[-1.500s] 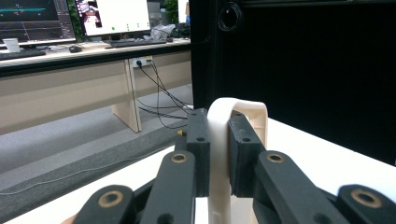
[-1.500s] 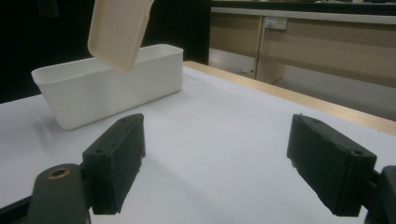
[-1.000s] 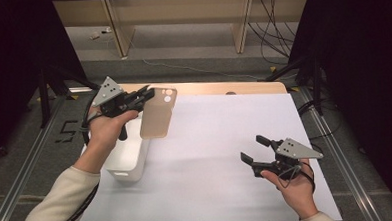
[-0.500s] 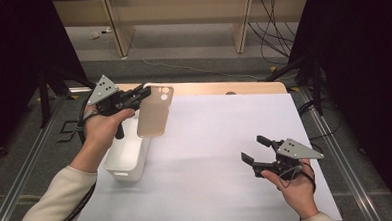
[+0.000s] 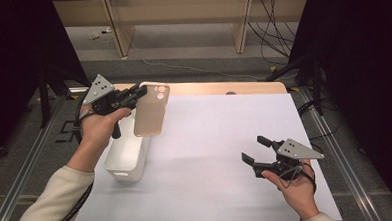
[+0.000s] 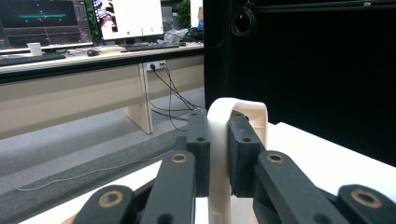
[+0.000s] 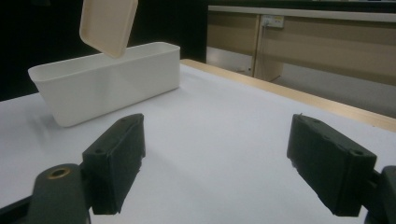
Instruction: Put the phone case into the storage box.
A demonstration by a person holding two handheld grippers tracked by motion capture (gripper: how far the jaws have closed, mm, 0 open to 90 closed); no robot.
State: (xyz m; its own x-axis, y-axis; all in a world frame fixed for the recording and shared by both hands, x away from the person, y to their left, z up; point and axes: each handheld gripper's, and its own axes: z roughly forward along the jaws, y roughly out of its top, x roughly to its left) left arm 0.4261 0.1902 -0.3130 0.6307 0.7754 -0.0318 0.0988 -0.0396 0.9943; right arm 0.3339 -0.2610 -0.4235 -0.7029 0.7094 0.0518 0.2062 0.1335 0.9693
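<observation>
Nearest to me, at the front right of the table, my right gripper [image 5: 256,150] sits low over the white table sheet [image 5: 221,154] with its jaws spread wide and nothing between them. In the right gripper view the two black pads [image 7: 116,161] stand far apart, with bare white sheet showing in the gap. That hand [image 5: 295,188] is near the table's front edge, well apart from everything else.

Farther in and to the left stands the white rectangular bin [image 5: 128,156], open at the top, with its long side running away from me. It rests on the left part of the sheet. From my right gripper view the bin [image 7: 107,79] shows as a long tub with a rounded rim.

Above the bin's far end, my left gripper [image 5: 142,90] is clamped on a translucent beige phone case [image 5: 152,110]. The jaws are nearly closed, pinching the case's upper edge by its camera cutout. The case hangs down from the grip in the air, its lower end over the bin's far part and not touching it. In the left gripper view the pads [image 6: 198,149] press on both sides of the case's thin curved rim [image 6: 236,105].

Beyond that lies the table's wooden far edge [image 5: 223,87], then a grey floor with cables [image 5: 276,37].
</observation>
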